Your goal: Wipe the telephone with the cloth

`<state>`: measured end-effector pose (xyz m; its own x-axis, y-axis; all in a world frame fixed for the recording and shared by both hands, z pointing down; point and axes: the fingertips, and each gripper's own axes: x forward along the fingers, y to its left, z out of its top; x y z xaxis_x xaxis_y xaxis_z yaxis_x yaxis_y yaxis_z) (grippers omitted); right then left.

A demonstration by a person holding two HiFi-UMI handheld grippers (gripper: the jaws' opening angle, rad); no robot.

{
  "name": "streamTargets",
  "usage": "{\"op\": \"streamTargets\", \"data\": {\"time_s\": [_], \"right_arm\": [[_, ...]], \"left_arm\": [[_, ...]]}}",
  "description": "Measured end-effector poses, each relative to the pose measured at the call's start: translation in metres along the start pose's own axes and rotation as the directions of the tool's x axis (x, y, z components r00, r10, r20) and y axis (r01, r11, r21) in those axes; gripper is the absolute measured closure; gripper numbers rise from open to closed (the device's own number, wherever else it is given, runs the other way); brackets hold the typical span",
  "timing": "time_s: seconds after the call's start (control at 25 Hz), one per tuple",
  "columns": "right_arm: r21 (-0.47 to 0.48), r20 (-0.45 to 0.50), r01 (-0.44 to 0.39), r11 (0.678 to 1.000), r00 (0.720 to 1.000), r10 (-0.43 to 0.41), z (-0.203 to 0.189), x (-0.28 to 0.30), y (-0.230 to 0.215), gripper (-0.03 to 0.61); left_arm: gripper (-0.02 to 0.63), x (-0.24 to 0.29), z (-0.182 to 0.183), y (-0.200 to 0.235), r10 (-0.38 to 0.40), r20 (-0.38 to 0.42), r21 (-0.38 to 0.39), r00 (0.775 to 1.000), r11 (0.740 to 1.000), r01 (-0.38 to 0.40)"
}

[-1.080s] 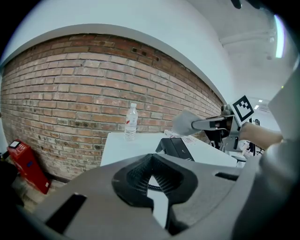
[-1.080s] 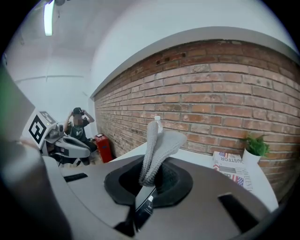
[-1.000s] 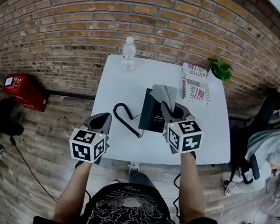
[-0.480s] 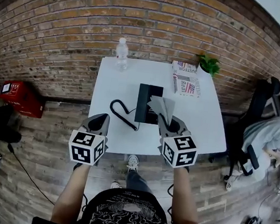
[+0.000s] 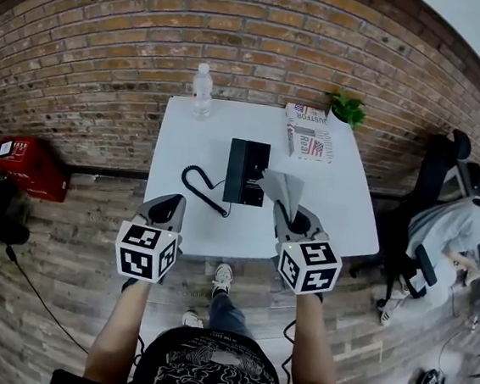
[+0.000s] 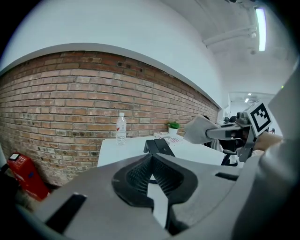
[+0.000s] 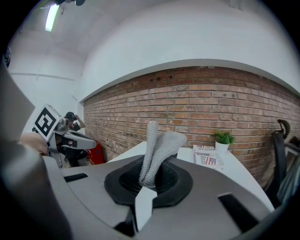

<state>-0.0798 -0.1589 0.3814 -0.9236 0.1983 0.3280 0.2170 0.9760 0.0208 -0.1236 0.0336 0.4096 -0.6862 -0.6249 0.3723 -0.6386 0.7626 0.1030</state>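
While both grippers hang over the near edge of the white rectangular table point(image 5: 186, 134), low in the head view, the flat black telephone point(image 5: 246, 171) lies at the middle of that table, close to the centre of the frame, with its coiled black cord point(image 5: 199, 188) curling off to the left. The right gripper point(image 5: 285, 209) sits just right of and below the telephone, and its fingers are closed on a grey knitted cloth point(image 5: 281, 188). In the right gripper view the cloth point(image 7: 157, 147) stands up out of the pinched fingers and folds over at the top. From the left gripper view the cloth point(image 6: 200, 129) appears raised above the table, to the right of the telephone point(image 6: 159, 146) and apart from it. The left gripper point(image 5: 173, 207) is at the lower left of the table, well apart from the telephone, and its fingers point(image 6: 161, 176) are pressed together with nothing between them. Along the far edge, toward the top of the frame, stand a clear plastic water bottle point(image 5: 202, 91) at the left, a folded printed newspaper point(image 5: 307, 143) at the right and a small green potted plant point(image 5: 347, 110) beside it, all against the red brick wall point(image 5: 256, 35). A red box point(image 5: 23, 166) sits on the floor at the left edge.
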Motion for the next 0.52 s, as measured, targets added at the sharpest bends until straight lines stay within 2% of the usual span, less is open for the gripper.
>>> {"op": "streamTargets", "data": {"time_s": [0.52], "right_arm": [[-0.010, 0.011, 0.000, 1.000, 1.000, 0.000, 0.0062, -0.0090, 0.0024, 0.566]], "left_arm": [[0.607, -0.0028, 0.0003, -0.0085, -0.017, 0.000, 0.013, 1.000, 1.000, 0.017]]}}
